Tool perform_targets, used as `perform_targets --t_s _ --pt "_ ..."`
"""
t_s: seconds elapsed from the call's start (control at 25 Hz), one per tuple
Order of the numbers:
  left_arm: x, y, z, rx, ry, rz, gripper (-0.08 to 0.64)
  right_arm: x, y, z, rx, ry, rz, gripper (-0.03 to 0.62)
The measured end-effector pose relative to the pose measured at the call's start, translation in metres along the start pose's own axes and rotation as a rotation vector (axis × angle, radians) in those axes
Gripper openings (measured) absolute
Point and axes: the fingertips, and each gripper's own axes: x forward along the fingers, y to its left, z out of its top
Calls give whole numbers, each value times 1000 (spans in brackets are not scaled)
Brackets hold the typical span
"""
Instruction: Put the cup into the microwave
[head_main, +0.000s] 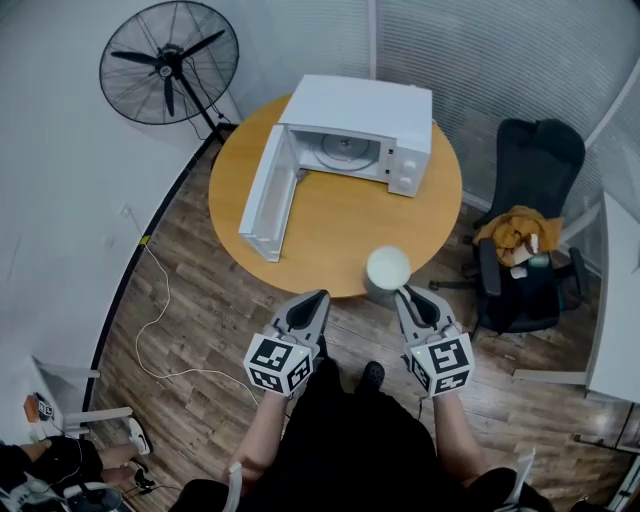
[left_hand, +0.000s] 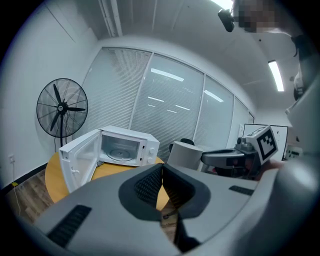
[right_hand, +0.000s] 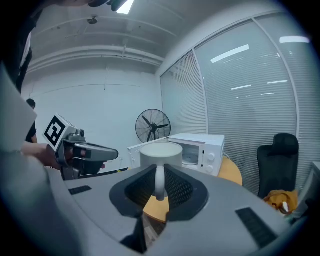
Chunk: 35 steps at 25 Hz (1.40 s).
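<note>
A white cup (head_main: 388, 268) hangs upright over the near edge of the round wooden table (head_main: 340, 235), with my right gripper (head_main: 408, 293) shut on its handle. In the right gripper view the handle of the cup (right_hand: 160, 155) runs down between the two jaws of that gripper (right_hand: 159, 172). The white microwave (head_main: 360, 135) stands at the table's far side with its door (head_main: 268, 195) swung wide open and the glass turntable showing inside. My left gripper (head_main: 318, 300) is level with the right one, just off the table's near edge, shut and empty; its own view shows its tips (left_hand: 162, 167) meeting.
A black standing fan (head_main: 168, 62) is at the far left. A black office chair (head_main: 530, 230) with an orange cloth on it stands right of the table, beside a white desk (head_main: 615, 300). A white cable (head_main: 160, 310) trails over the wooden floor at the left.
</note>
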Motion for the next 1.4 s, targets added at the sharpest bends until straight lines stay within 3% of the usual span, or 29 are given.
perform_targets --t_s 0.52,0.92,1.4 --pt "31 78 33 -1 -12 -127 -3 70 12 35 25 5 -114 58" --pt "50 123 37 4 25 -228 -3 116 21 41 62 25 -206 58" --pt "56 133 28 -8 70 -304 -3 148 29 29 115 48 -234 58"
